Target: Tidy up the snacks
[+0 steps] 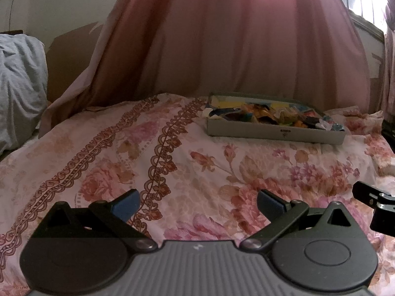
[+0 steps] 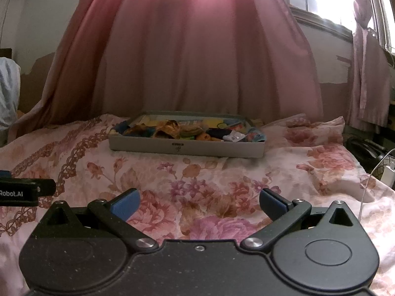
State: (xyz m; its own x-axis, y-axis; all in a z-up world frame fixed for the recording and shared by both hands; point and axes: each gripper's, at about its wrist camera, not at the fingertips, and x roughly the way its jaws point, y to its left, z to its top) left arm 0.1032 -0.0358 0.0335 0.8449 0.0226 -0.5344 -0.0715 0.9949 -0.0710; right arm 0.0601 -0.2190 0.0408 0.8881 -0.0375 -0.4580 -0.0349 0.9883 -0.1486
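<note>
Both the left tool (image 1: 197,203) and right tool (image 2: 199,203) are hovering spread wide and empty over the bed (image 2: 197,172); the snacks (image 2: 187,129) are lying piled in a tray (image 2: 187,149) near its far edge.

Only "Robot.AI" can be read, on the left gripper (image 2: 27,192) body.

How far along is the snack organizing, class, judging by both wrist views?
Done: the snacks lie heaped in the grey tray on the floral bedspread. In hand: nothing; the left gripper and right gripper are open and empty. Left: any sorting within the tray.
</note>
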